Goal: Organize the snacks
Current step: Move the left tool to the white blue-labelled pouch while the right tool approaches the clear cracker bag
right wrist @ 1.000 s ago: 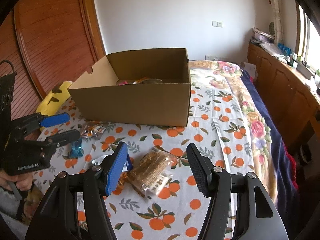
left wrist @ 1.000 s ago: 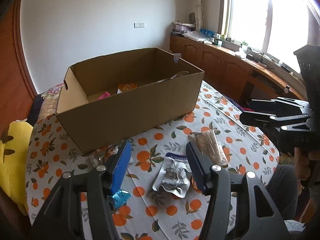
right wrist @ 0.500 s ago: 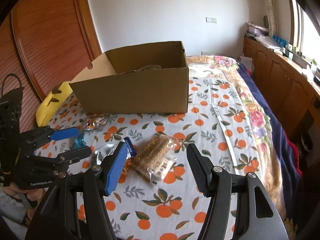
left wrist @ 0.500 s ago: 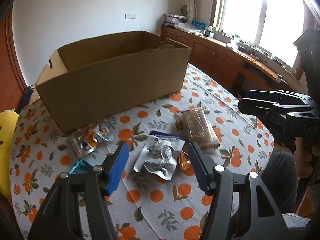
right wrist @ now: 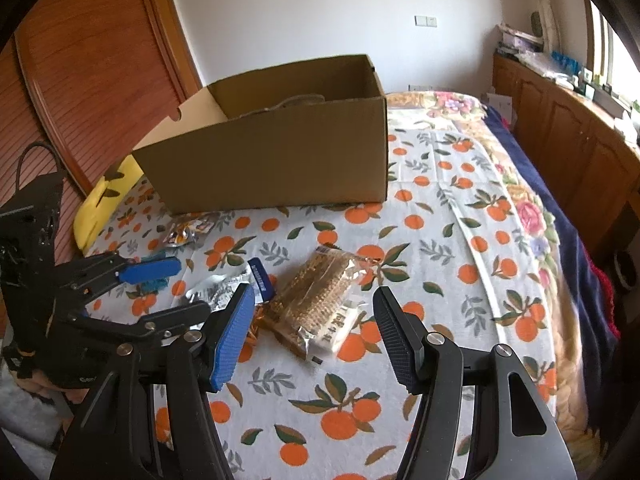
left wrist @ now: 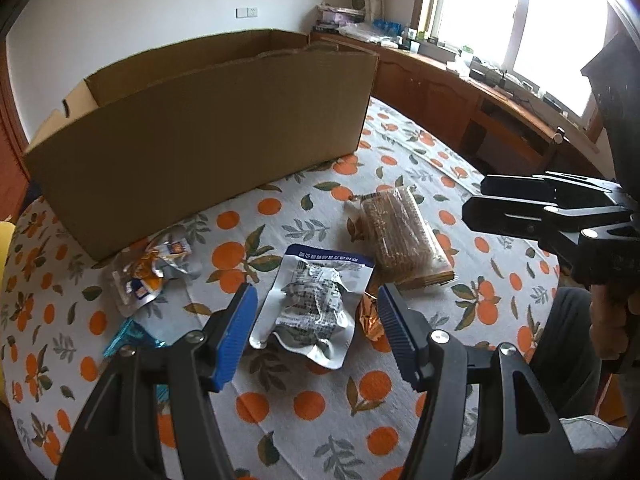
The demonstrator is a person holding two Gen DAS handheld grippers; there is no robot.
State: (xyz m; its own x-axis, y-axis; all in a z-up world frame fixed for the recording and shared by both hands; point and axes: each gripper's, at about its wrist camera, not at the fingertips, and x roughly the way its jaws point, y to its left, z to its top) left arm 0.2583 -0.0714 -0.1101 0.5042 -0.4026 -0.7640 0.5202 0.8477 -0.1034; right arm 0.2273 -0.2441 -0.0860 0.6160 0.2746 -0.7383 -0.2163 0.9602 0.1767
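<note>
- The silver pouch (left wrist: 308, 312) lies flat on the orange-print cloth (left wrist: 304, 404), framed by your left gripper (left wrist: 312, 334), whose jaws have just been opening and touch nothing.
- Your right gripper (right wrist: 312, 332) gapes, empty, over the cracker pack (right wrist: 320, 300).
- The cardboard box (right wrist: 280, 160) stands behind; its contents are hard to see.

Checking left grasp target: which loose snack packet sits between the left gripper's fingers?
The silver pouch with the blue top edge. The brown cracker pack, orange-print wrappers and teal packet lie outside them.
</note>
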